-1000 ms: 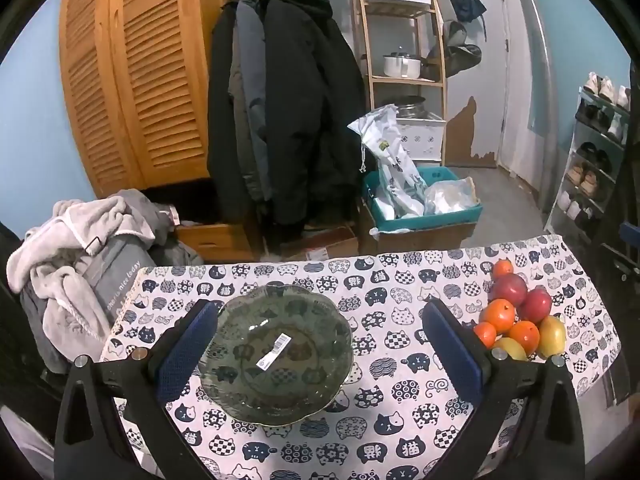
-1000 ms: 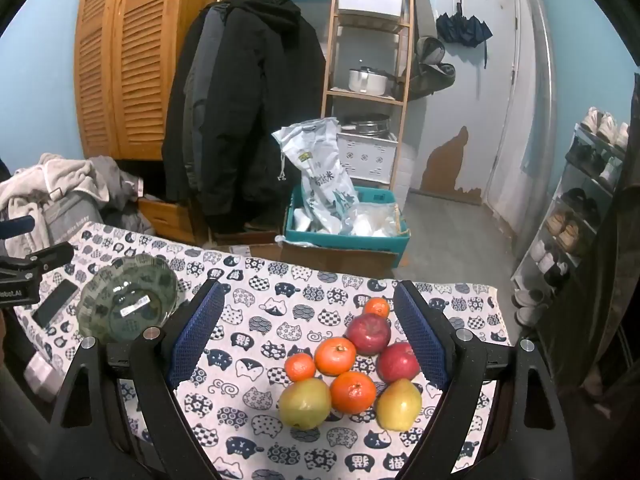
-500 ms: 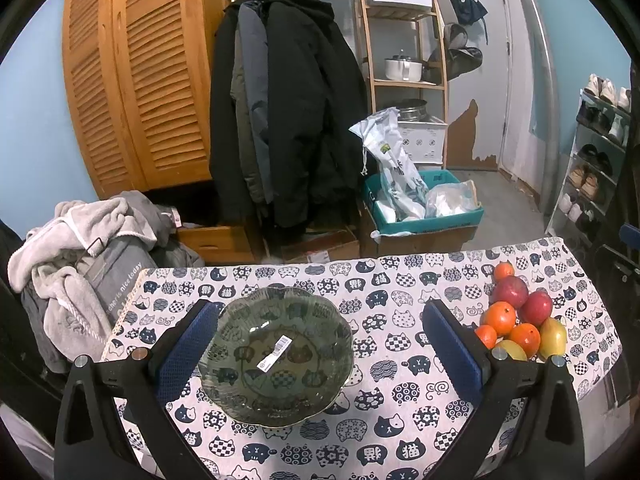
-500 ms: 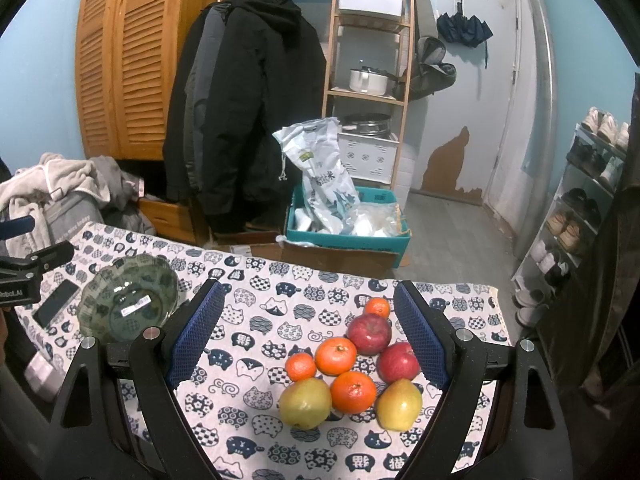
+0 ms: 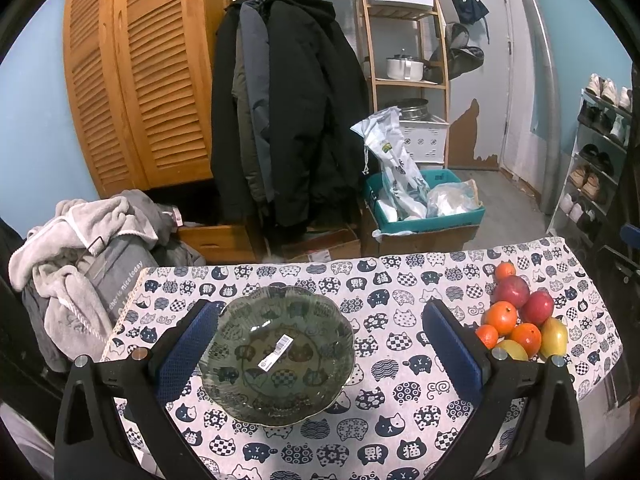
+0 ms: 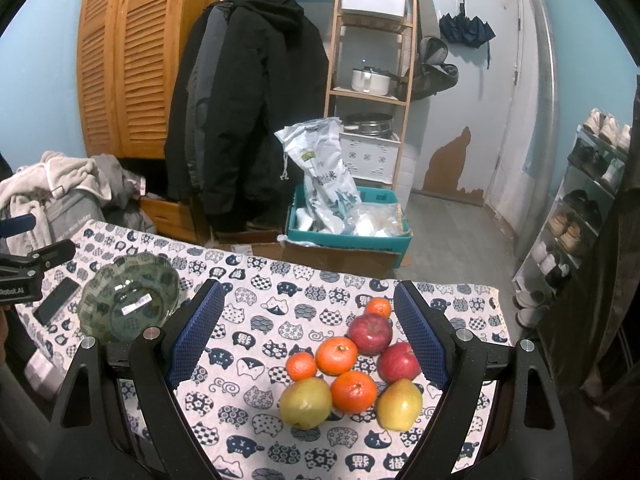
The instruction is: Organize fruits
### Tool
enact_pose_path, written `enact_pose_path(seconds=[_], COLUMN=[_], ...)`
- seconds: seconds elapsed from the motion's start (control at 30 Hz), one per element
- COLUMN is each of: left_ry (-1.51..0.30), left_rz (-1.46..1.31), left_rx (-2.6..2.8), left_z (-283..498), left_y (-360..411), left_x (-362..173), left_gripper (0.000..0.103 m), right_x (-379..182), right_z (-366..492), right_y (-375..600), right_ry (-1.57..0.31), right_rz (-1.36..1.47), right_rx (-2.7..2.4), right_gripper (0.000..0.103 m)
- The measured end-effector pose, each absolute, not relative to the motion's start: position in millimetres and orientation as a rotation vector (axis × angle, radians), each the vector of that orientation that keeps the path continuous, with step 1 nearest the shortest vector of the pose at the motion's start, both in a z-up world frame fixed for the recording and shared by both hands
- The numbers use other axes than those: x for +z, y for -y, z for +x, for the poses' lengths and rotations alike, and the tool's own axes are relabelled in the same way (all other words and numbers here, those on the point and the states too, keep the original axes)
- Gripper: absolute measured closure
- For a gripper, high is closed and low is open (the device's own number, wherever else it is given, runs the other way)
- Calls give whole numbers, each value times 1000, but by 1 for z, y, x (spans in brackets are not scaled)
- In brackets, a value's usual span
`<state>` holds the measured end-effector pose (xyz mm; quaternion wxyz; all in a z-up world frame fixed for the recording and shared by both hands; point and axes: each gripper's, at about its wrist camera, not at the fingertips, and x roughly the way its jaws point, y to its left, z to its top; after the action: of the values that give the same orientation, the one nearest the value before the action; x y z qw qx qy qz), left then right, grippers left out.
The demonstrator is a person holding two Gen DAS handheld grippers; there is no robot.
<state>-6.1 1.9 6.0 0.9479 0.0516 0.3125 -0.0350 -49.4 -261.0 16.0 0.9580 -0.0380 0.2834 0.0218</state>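
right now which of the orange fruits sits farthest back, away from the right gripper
The smallest orange fruit, alone behind the rear red apple. The other three sit nearer, among the apples and pears.

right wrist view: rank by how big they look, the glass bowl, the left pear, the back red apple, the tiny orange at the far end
1. glass bowl, though it sits off to the side
2. left pear, nearest the camera, which flatters it
3. back red apple
4. far orange, clearly smallest
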Motion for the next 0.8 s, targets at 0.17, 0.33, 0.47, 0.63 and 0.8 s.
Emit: enact_pose_path(seconds=[0.17,0.33,0.47,0.63,0.8], left_ry=[-635,-636,-645,-646,-647], left_rz=[105,108,113,128,132], left_rx=[-68,-69,-79,-72,-68], left_z=[-7,-7,-6,-6,-7], left_y=[-3,-4,-5,-3,-2], left_x=[6,6,4,5,6], left_gripper=[0,0,0,0,0], right_x=[16,17,17,17,18], right_z=[-49,-49,-49,-49,-49], right_y=[261,262,262,262,262], right_ry=[-575,-574,-575,-574,-574], right_rz=[-78,-78,-77,-77,-77], right_rx=[44,45,45,44,45], right_gripper=[18,18,18,18,18])
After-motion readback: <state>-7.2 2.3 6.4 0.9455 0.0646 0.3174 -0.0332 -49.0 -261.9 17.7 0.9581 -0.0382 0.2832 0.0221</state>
